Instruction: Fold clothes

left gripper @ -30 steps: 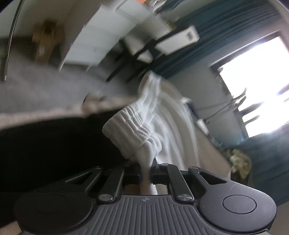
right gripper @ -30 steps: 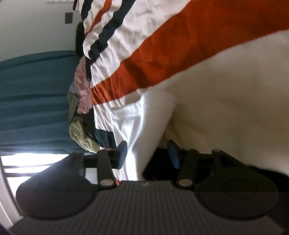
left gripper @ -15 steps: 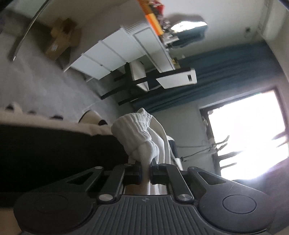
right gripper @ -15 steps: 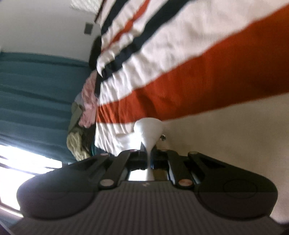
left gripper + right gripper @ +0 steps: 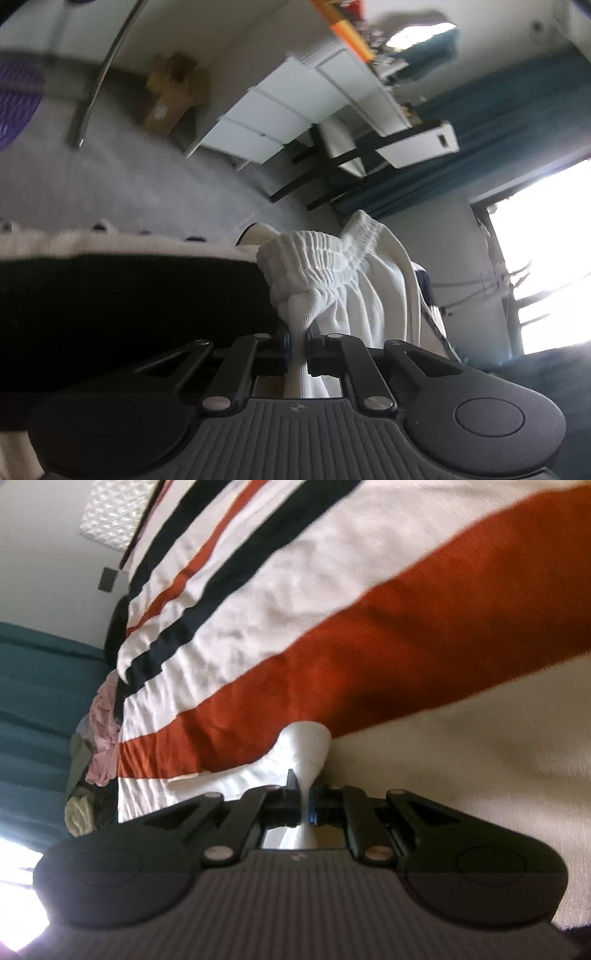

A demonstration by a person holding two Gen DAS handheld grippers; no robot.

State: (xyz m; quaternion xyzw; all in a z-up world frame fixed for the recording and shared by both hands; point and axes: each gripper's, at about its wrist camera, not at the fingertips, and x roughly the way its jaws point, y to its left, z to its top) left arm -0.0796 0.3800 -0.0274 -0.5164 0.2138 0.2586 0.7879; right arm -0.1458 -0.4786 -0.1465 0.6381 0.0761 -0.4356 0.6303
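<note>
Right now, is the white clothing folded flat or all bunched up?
Bunched up. The white garment hangs gathered from the left gripper, with its elastic waistband crumpled.

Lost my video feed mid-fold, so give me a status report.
Left gripper shut on white garment at its gathered waistband. Right gripper shut on white fabric. Striped blanket beneath; nothing in the way.

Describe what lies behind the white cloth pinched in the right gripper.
Behind the white cloth in the right gripper spreads a striped bedspread. What lies beneath it is covered.

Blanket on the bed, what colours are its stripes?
White, orange-red and navy stripes, clearest in the right wrist view.
</note>
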